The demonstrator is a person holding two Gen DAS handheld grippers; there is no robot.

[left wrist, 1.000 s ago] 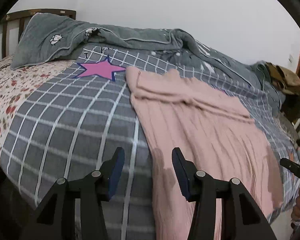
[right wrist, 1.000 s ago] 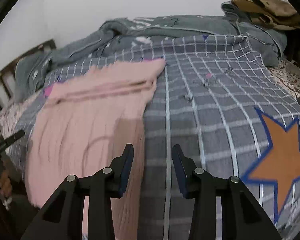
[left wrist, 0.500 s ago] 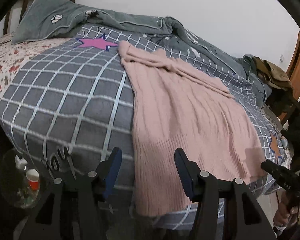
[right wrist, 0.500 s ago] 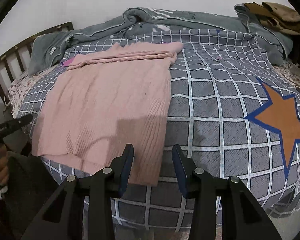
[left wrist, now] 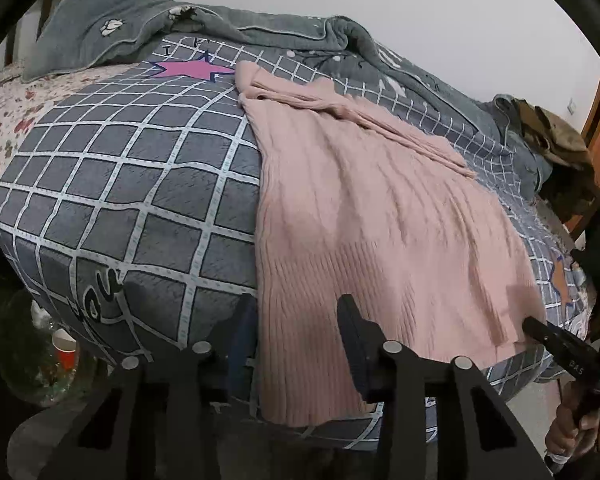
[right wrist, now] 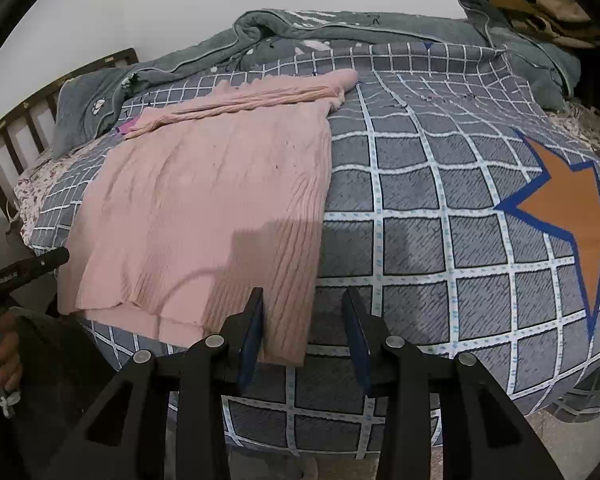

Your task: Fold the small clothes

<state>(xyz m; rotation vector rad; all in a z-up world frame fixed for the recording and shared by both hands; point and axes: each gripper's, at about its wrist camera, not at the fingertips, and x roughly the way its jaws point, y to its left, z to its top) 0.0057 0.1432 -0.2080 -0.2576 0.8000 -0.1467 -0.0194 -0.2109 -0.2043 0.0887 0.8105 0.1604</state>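
A pink knit sweater (left wrist: 380, 220) lies flat on the grey checked bedspread (left wrist: 140, 184), its hem hanging over the near edge of the bed. My left gripper (left wrist: 298, 320) is at the hem's left corner; its jaws are closing with the ribbed hem between them, and the pads are not pressing on it. The sweater (right wrist: 204, 200) also shows in the right wrist view. There my right gripper (right wrist: 304, 312) stands open at the hem's right corner, which lies beside its left finger (right wrist: 254, 320). Each view catches the other gripper's tip at the hem's far corner.
A rumpled grey blanket (left wrist: 260, 28) runs along the wall side of the bed. Brown clothes (right wrist: 540, 4) are piled at one end and a wooden headboard (right wrist: 16, 132) stands at the other. A red cup (left wrist: 66, 354) sits on the floor at the left.
Both grippers have drawn back and down from over the sweater to the bed's near edge. The hem corners now sit between their fingers. The left jaws have narrowed.
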